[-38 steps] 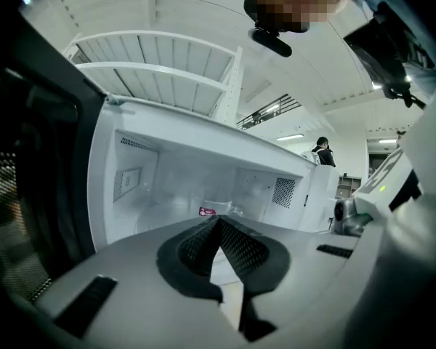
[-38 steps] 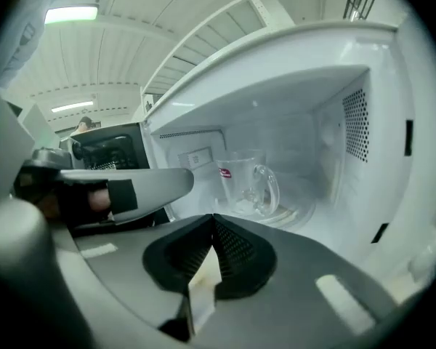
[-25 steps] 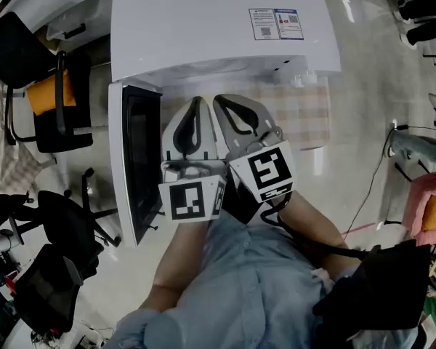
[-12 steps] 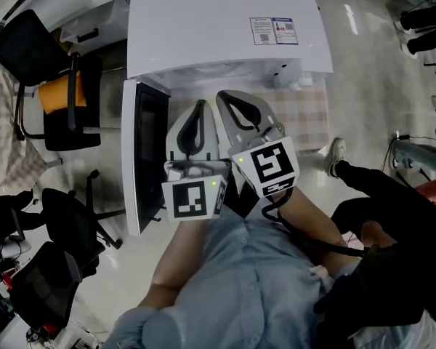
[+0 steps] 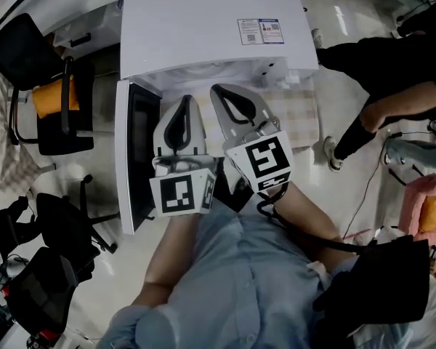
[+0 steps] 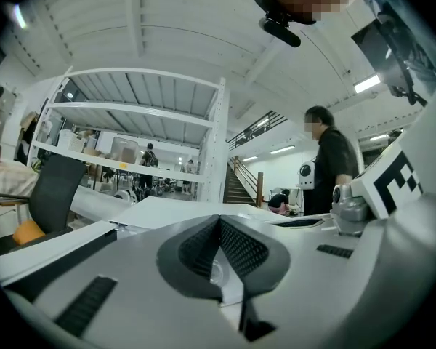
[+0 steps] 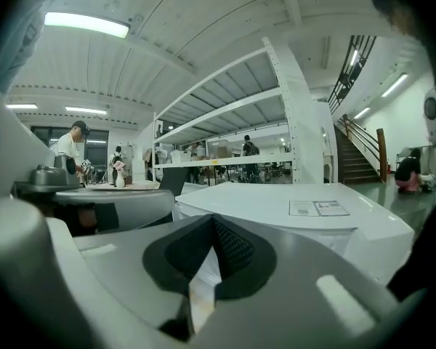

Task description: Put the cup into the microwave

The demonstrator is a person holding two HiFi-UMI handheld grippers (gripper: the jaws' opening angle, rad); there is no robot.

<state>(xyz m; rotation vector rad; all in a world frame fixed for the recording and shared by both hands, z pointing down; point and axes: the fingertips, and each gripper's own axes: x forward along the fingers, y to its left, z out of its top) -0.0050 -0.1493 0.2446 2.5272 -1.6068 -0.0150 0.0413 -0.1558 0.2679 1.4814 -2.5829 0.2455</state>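
Note:
The white microwave point(image 5: 203, 27) fills the top of the head view, and its dark-windowed door point(image 5: 134, 158) hangs open to the left. No cup shows in any view. My left gripper point(image 5: 184, 100) and right gripper point(image 5: 218, 90) are held side by side in front of the microwave's opening, both pointing at it. Each is shut with nothing between its pads. In the left gripper view the left gripper point(image 6: 219, 221) looks over the microwave's flat top point(image 6: 167, 211). In the right gripper view the right gripper point(image 7: 213, 221) faces the microwave's labelled top point(image 7: 312, 213).
Black office chairs point(image 5: 36, 129), one with an orange cushion point(image 5: 54, 97), stand left of the open door. A checkered cloth point(image 5: 301, 115) lies under the microwave. A person in dark clothes point(image 5: 378, 57) walks past at the upper right. Metal shelving point(image 7: 225, 115) stands beyond.
Both grippers stayed shut and together, rising slightly before the microwave. A person in dark clothes came in from the right and moved to the upper right.

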